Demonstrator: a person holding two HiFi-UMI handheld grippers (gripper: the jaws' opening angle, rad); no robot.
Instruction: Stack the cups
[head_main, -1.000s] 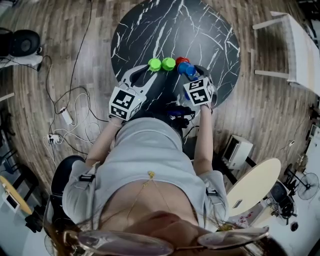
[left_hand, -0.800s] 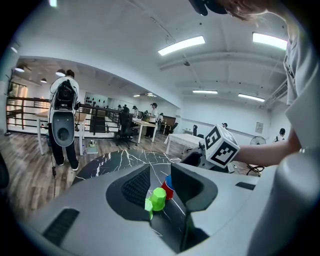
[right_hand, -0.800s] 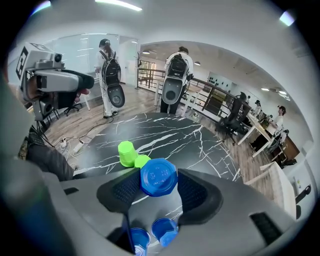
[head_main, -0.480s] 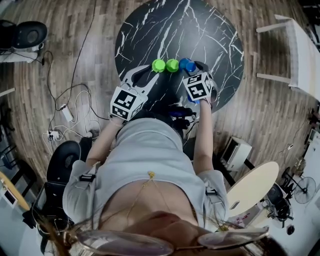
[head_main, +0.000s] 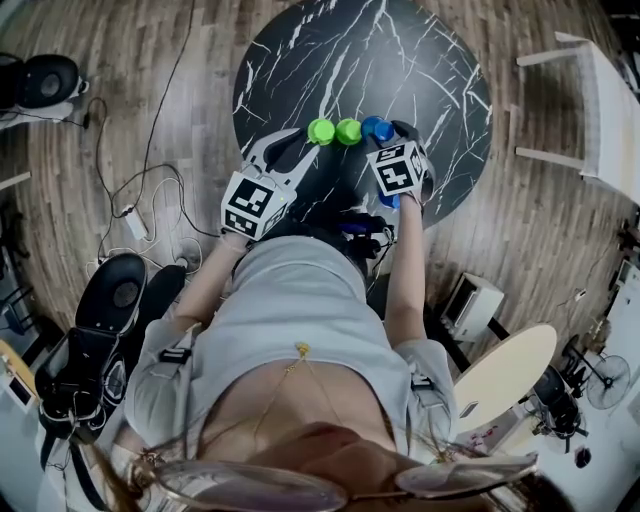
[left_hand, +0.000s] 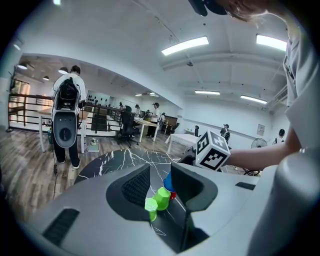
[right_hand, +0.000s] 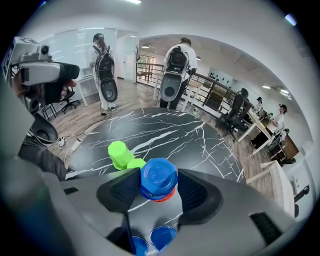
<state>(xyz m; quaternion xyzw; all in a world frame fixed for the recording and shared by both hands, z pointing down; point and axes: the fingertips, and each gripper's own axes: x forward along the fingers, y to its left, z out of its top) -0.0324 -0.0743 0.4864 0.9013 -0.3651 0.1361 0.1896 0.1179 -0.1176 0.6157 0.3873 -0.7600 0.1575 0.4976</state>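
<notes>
On the black marble table (head_main: 420, 60) two green cups (head_main: 321, 131) (head_main: 347, 131) stand upside down, side by side. Just right of them is a blue cup (head_main: 376, 127), also upside down, with my right gripper (head_main: 386, 135) shut on its sides. In the right gripper view the blue cup (right_hand: 159, 176) sits over a red cup (right_hand: 164, 196), whose rim peeks out below. My left gripper (head_main: 293, 150) is open and holds nothing, a short way left of the green cups (left_hand: 151, 205) (left_hand: 162, 196). Its jaws frame them in the left gripper view.
Two more blue cups (right_hand: 162, 237) lie below the right gripper near the table's front edge. Cables (head_main: 130, 230) run over the wood floor at left. A white table (head_main: 590, 90) stands at right, a round beige one (head_main: 510, 370) lower right. People (right_hand: 175, 70) stand beyond the table.
My right gripper has carried the blue cup a little away from me and down, over the red cup, which no longer shows in the head view. The left gripper has stayed put.
</notes>
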